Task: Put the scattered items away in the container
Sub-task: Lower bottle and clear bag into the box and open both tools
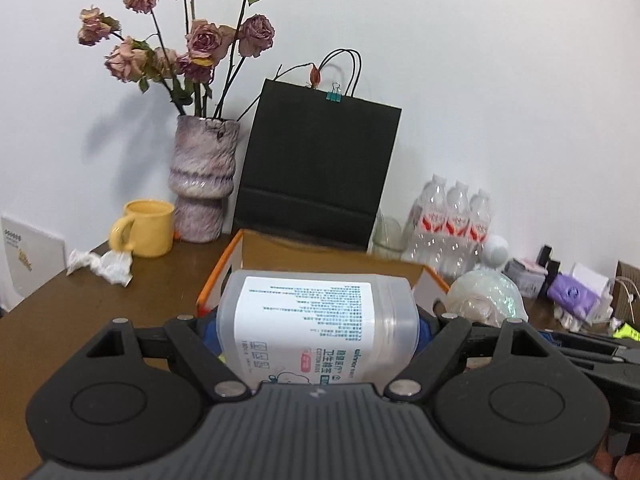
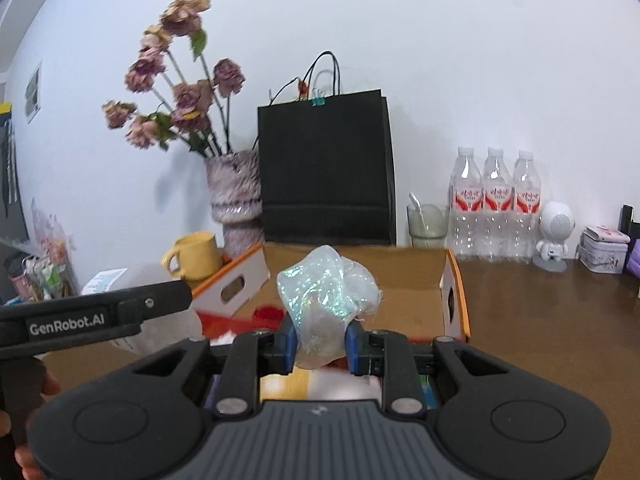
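A translucent, frosted plastic tub (image 1: 316, 320) with a smooth white paper label is seen. The bag (image 2: 326, 296) is of thin crinkled film with an iridescent, glossy sheen. The box (image 2: 416, 280) is made of matt brown cardboard inside, with white, orange-edged outer walls. The table (image 1: 100, 304) is finished in smooth brown wood with a slight sheen. Matt black paper is shown by the carrier (image 1: 316, 168). The mug (image 1: 148, 232) looks glazed and glossy, the vase (image 1: 202, 176) mottled and ridged. The bottles (image 2: 496, 208) are of clear, shiny plastic. A crumpled white tissue (image 1: 102, 266) looks soft.
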